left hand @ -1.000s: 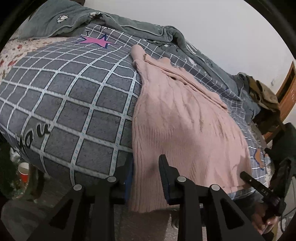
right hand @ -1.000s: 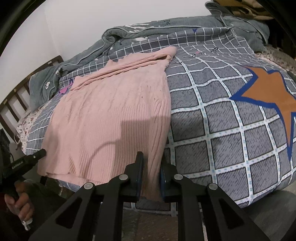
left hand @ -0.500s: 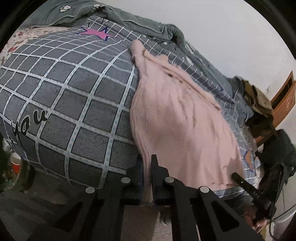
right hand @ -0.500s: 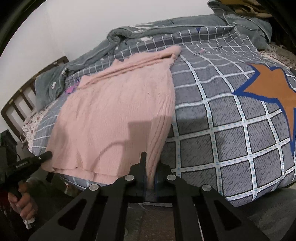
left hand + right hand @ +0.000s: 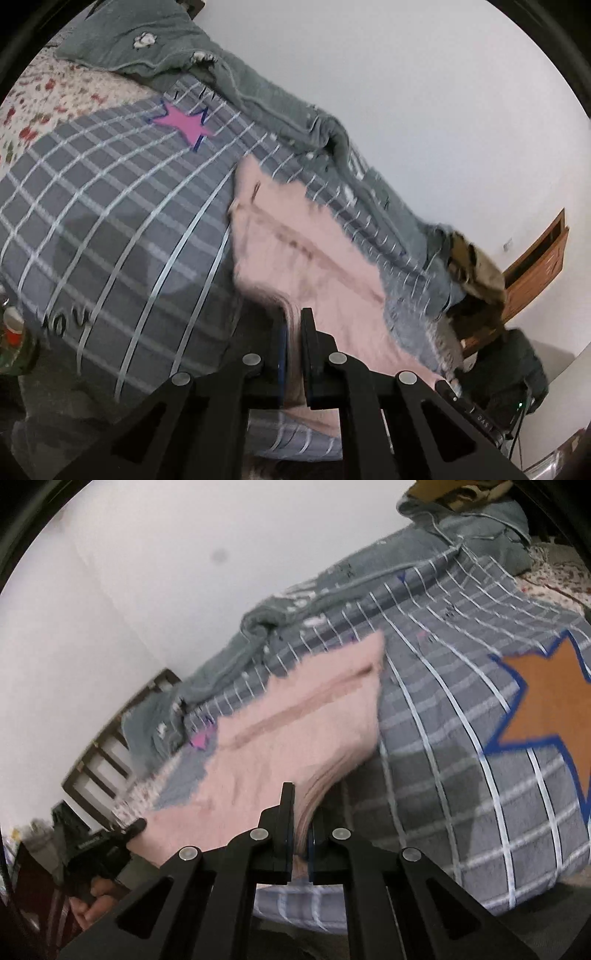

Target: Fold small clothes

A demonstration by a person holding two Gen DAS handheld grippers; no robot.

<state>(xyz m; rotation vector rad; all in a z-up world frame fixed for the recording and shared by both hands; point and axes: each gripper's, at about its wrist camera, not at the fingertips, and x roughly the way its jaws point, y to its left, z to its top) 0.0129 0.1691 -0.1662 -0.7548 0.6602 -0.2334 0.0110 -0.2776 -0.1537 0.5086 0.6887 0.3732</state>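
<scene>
A pink knit sweater [image 5: 317, 258] lies on the grey checked bedcover [image 5: 110, 229]. Its near hem is raised off the bed at both corners. My left gripper [image 5: 293, 325] is shut on the hem's left corner, with pink ribbing pinched between the black fingers. My right gripper [image 5: 301, 808] is shut on the hem's right corner of the sweater [image 5: 295, 731]. The other gripper shows at each view's lower edge: the right one [image 5: 469, 410] in the left wrist view, the left one [image 5: 107, 843] with a hand under it in the right wrist view.
A rumpled grey-green blanket [image 5: 258, 92] runs along the white wall behind the sweater. The bedcover [image 5: 480, 775] carries an orange star [image 5: 546, 686] on the right and a pink star [image 5: 183, 123] on the left. A wooden bed frame [image 5: 110, 746] stands at the end.
Both grippers went from slightly open around the hem to shut on it, then rose with it. The sweater's near edge has lifted off the bed and the views have tilted.
</scene>
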